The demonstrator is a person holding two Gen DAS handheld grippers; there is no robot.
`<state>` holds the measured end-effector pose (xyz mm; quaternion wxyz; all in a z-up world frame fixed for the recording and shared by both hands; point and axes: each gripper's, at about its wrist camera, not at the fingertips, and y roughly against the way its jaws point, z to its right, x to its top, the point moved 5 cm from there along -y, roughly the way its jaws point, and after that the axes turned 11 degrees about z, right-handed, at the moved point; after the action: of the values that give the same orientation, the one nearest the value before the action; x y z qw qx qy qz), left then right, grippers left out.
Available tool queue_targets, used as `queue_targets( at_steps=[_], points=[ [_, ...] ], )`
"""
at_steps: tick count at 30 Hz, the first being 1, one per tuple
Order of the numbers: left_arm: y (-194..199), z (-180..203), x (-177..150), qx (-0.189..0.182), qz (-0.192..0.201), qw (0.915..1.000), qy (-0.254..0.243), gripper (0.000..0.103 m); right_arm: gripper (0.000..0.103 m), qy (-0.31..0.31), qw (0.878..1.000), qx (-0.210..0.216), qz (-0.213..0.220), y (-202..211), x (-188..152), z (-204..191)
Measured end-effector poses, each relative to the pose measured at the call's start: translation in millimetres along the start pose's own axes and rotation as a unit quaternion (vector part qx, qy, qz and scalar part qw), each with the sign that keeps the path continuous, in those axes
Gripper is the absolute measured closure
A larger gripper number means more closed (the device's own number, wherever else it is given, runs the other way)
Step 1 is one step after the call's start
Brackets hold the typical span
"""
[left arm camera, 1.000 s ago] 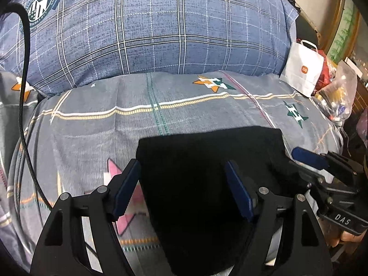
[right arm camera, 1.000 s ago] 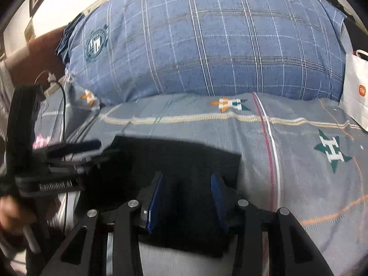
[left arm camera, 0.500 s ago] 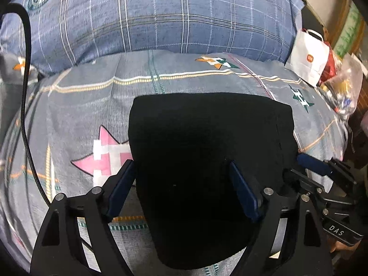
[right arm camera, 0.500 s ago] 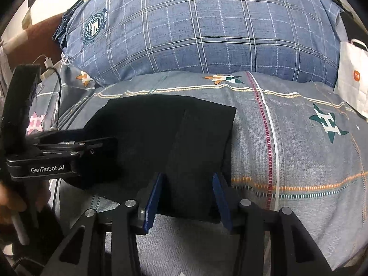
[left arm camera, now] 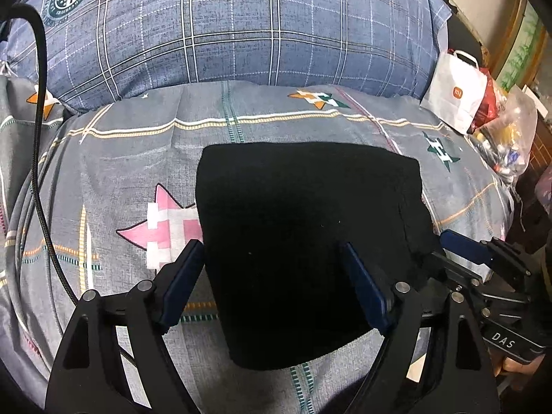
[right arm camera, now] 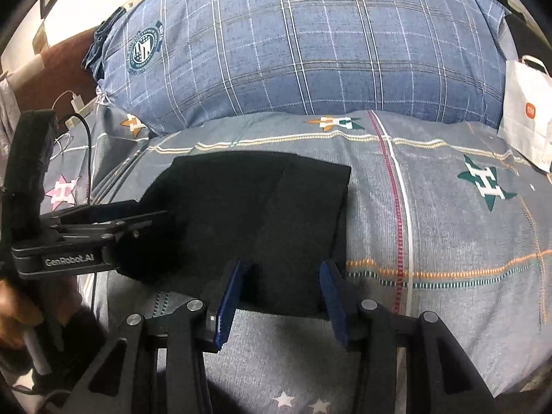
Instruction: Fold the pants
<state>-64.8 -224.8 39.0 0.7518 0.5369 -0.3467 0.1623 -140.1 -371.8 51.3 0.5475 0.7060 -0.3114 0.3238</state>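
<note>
The black pants (left arm camera: 303, 227) lie folded into a compact rectangle on the grey patterned bedsheet (left arm camera: 131, 158); they also show in the right wrist view (right arm camera: 255, 207). My left gripper (left arm camera: 276, 283) is open, its blue pads wide apart over the near left part of the pants, holding nothing. My right gripper (right arm camera: 281, 293) is open over the near right edge of the pants, holding nothing. Each gripper shows in the other's view: the right one (left arm camera: 476, 258) at the pants' right side, the left one (right arm camera: 103, 227) at their left side.
A large blue plaid pillow (left arm camera: 234, 27) fills the far side of the bed. A white paper bag (left arm camera: 455, 93) and plastic bags (left arm camera: 507, 138) sit at the right edge. A black cable (left arm camera: 38, 138) runs down the left side.
Both grippers have drawn back toward the near edge of the folded pants. The right gripper's jaws have opened wider. The pants lie flat and still.
</note>
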Motion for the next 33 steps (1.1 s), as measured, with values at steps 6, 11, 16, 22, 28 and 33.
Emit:
queue_targets(
  at_steps=[6, 11, 16, 22, 28, 33],
  points=[
    [-17, -3, -13, -0.005, -0.026, 0.9995, 0.015, 0.02, 0.054, -0.021, 1.0, 0.012, -0.004, -9, -10, 8],
    [-10, -9, -7, -0.019, -0.04, 0.9985, 0.033, 0.02, 0.054, -0.052, 0.998, 0.026, 0.014, -1, 1, 18],
    [-6, -24, 4, -0.024, -0.027, 0.9979, 0.053, 0.02, 0.044, -0.112, 0.993, 0.04, 0.027, -7, 8, 40],
    [-31, -29, 1, -0.062, -0.064, 0.9919, 0.09, 0.017, 0.044, -0.164, 0.982, 0.097, -0.005, -44, 2, 50],
    [-42, -14, 5, -0.084, -0.063, 0.9918, 0.074, 0.012, 0.05, -0.173, 0.976, 0.132, 0.008, -54, 7, 44],
    [-25, -14, 18, -0.093, -0.045, 0.9923, 0.068, 0.026, 0.066, -0.13, 0.982, 0.133, 0.028, -30, 29, 22]
  ],
)
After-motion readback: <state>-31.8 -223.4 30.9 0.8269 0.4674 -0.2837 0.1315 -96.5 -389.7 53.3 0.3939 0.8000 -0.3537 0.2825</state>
